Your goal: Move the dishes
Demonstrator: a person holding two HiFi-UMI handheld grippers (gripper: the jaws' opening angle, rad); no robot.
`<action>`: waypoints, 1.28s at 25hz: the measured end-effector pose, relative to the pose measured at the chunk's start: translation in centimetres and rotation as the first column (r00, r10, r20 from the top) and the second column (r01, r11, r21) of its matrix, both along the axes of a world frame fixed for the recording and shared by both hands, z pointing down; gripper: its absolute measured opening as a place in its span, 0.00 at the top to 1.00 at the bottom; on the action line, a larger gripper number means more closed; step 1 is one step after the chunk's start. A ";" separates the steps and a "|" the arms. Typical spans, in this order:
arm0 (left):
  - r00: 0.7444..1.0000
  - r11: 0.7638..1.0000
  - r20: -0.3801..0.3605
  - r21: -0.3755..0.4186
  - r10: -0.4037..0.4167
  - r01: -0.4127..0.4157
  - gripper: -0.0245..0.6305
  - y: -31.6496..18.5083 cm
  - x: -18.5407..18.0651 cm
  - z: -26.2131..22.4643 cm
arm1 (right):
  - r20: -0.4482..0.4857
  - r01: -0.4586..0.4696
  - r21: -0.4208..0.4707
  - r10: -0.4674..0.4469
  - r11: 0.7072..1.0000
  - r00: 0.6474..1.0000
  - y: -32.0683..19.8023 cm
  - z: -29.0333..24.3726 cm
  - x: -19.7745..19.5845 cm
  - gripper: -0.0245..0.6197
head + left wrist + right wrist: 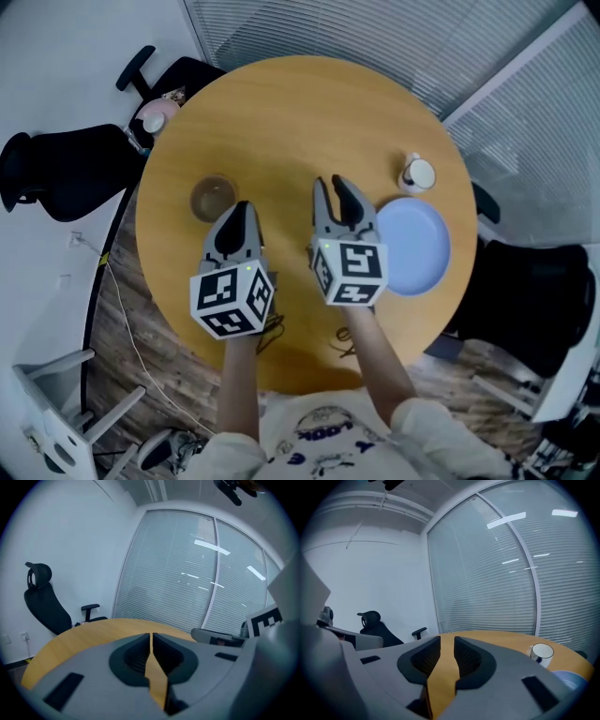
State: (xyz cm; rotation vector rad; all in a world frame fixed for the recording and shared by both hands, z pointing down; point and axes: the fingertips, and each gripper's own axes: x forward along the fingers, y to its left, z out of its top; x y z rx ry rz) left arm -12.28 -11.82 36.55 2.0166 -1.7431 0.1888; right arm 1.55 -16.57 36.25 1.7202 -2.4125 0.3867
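A round wooden table (281, 112) carries a clear glass bowl (213, 198) at its left, a pale blue plate (413, 246) at its right and a white mug (418, 174) just behind the plate. My left gripper (241, 208) hovers right beside the bowl with its jaws shut and nothing in them; its tips (151, 634) meet over bare wood. My right gripper (333, 185) hangs just left of the plate, its jaws a narrow gap apart and holding nothing (447, 639). The mug (542, 652) and the plate's edge (569, 679) lie off to its right.
Black office chairs stand round the table: one at the left (66, 169), one at the right (525, 300), and one at the back left (173, 80) with a pink thing on it. Blinds cover the glass wall (187, 573) behind. Cables trail on the floor (122, 319).
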 end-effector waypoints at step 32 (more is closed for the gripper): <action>0.985 0.969 -0.051 -0.194 -0.167 0.154 0.90 0.2 -16.1 8.9 | -0.008 0.192 -0.273 -0.202 0.943 0.979 -1.3 9.8 -17.3 0.76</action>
